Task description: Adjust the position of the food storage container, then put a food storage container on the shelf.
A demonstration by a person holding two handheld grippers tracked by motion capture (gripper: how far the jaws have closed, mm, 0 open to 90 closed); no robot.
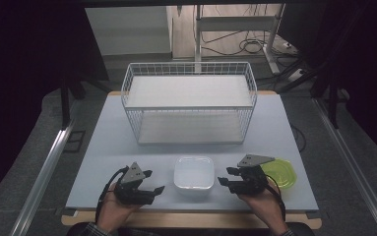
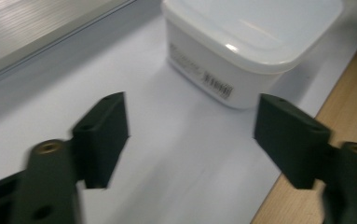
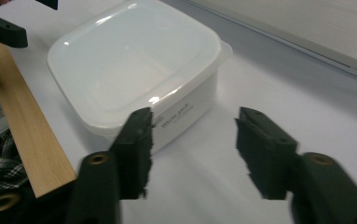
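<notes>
I'm holding both grippers low at the near edge of the table [image 1: 127, 142], one on each side of the white plastic container [image 1: 194, 173]. The container is sitting lid-on, upright, near the front edge, roughly centred, just in front of the white wire basket [image 1: 189, 101].

My left gripper [image 1: 152, 182] is pointing right toward the container, apart from it. In the left gripper view, its jaws are standing well apart with bare tabletop between them; the container [image 2: 246, 51] is sitting ahead of the tips, not touched. It's gripping nothing.

My right gripper [image 1: 228, 176] is pointing left at the container, close to its right side. In the right gripper view, the jaws are standing partly spread with nothing between them; the container [image 3: 136, 65] is lying just past the left jaw tip. Can't tell if that tip is touching the wall. It's holding nothing either.

A green lid-like dish [image 1: 280, 173] is lying on the table just right of my right hand [image 1: 262, 199], partly hidden by the gripper.
</notes>
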